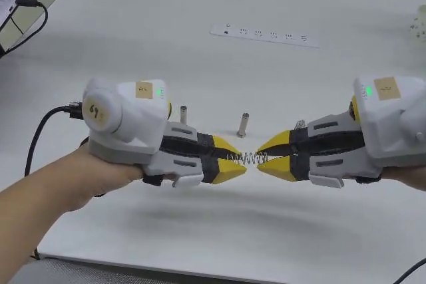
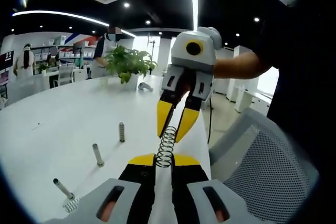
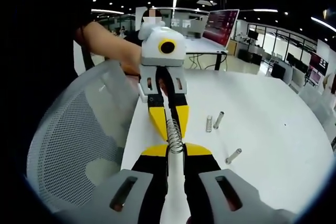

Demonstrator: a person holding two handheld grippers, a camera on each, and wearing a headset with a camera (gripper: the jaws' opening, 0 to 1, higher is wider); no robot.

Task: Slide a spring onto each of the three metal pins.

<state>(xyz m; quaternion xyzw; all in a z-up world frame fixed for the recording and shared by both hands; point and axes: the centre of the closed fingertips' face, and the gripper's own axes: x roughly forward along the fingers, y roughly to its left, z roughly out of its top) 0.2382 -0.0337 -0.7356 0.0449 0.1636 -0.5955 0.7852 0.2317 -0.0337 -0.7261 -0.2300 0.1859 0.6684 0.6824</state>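
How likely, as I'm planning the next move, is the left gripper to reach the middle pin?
Probably yes: the middle pin stands bare just behind the left gripper, nothing between. But the right gripper also clamps the spring and must let go first.

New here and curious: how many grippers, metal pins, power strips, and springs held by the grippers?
Grippers: 2, left gripper, right gripper
Metal pins: 3
Power strip: 1
Spring held between the grippers: 1
Total: 7
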